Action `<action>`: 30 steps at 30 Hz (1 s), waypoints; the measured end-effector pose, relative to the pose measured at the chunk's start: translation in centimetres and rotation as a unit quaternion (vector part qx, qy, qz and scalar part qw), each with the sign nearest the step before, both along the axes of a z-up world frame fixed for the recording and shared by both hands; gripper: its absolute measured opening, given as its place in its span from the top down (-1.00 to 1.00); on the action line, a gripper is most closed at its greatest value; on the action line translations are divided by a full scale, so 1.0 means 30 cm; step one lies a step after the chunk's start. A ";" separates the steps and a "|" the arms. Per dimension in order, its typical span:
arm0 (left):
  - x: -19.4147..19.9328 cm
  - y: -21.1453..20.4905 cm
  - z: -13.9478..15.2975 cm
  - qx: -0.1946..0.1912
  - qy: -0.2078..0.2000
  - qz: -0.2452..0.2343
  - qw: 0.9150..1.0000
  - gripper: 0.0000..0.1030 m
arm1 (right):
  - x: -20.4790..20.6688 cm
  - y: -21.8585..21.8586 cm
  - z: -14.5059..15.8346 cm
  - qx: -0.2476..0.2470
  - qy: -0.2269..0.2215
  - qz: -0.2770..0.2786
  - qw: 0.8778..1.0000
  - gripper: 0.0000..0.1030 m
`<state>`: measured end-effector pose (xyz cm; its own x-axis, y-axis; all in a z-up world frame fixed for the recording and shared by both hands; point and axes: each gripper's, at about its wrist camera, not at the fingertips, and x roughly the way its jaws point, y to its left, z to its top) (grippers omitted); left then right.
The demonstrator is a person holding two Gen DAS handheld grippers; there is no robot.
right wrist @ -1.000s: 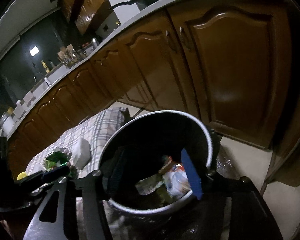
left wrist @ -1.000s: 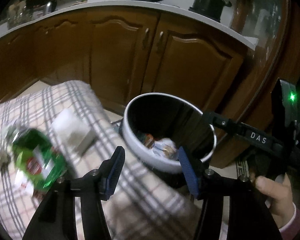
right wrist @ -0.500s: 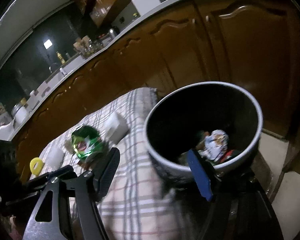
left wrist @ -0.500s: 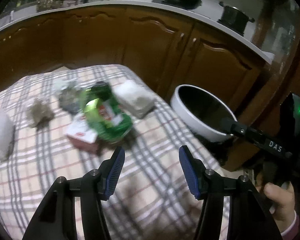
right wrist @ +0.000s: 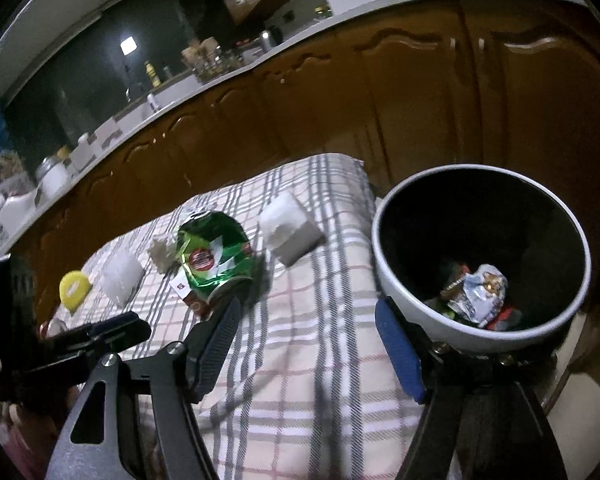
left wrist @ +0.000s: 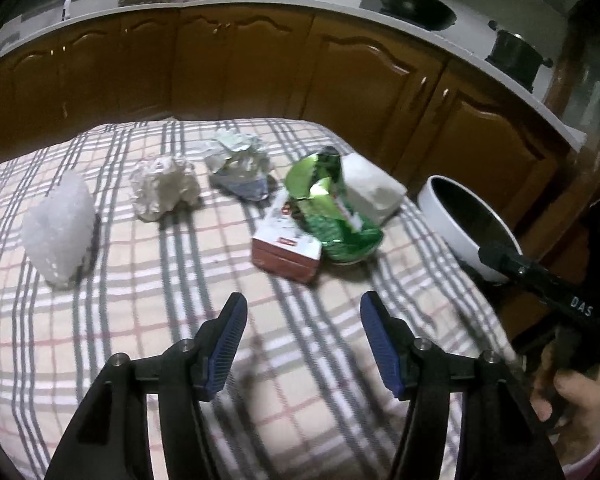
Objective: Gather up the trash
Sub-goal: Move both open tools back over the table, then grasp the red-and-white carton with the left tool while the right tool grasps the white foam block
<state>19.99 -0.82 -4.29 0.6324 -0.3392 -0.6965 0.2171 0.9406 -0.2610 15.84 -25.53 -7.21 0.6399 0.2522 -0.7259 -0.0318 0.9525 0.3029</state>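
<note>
The desk is covered by a woven plaid cloth (left wrist: pixel 148 320), matt and soft-looking. A crumpled green foil bag (left wrist: pixel 332 208) is seen with a glossy, reflective surface. The red-and-white carton (left wrist: pixel 286 254) beside it looks like smooth printed cardboard. Two wads of crumpled paper (left wrist: pixel 166 188) appear matt and rough. A white bubbly plastic wrap bundle (left wrist: pixel 58 224) is faintly translucent. The waste bin (right wrist: pixel 404 276) is finished in smooth white outside, dark within. The cabinet doors (left wrist: pixel 240 68) are made of varnished, glossy wood. The blue pads (left wrist: pixel 230 340) on the jaws are ribbed, set on matt black plastic arms.
</note>
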 end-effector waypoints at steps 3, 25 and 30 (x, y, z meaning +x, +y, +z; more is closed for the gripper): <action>0.021 0.005 -0.011 0.011 0.003 0.001 1.000 -0.27 | 0.020 0.026 -0.003 -0.014 0.000 0.015 1.000 -0.40; 0.290 -0.096 -0.114 0.063 0.020 -0.028 0.997 -0.30 | 0.307 0.116 -0.107 -0.093 0.030 0.094 0.991 -0.40; 0.316 -0.116 -0.134 0.064 0.021 -0.035 0.997 -0.01 | 0.360 0.153 -0.149 -0.107 0.048 0.115 0.986 -0.33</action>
